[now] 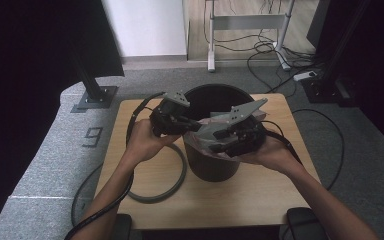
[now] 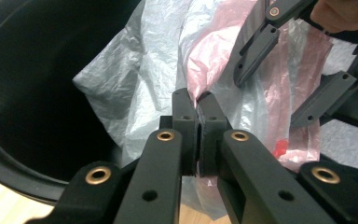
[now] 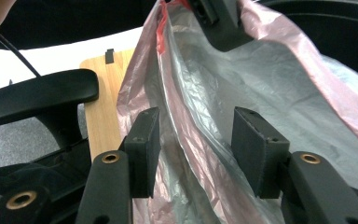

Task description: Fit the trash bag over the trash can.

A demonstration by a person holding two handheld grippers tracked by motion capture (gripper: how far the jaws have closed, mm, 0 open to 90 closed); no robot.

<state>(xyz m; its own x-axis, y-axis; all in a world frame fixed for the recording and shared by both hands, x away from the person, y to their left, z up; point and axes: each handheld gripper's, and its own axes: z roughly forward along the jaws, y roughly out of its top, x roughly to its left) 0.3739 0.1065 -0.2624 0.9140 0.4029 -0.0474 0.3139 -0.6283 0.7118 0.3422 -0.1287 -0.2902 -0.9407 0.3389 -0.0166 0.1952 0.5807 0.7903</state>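
Left gripper (image 2: 198, 135): jaws pinched a fold of the plastic bag (image 2: 168, 70).
Bin (image 2: 37, 93): black, bag draped over its rim.
Right gripper (image 2: 307, 70): jaws apart, against the bag.

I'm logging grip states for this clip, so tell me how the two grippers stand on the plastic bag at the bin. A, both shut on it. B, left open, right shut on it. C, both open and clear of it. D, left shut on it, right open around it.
D: the left gripper has its jaws pinched together on the plastic bag, while the right gripper stands with jaws apart and the film running between them.
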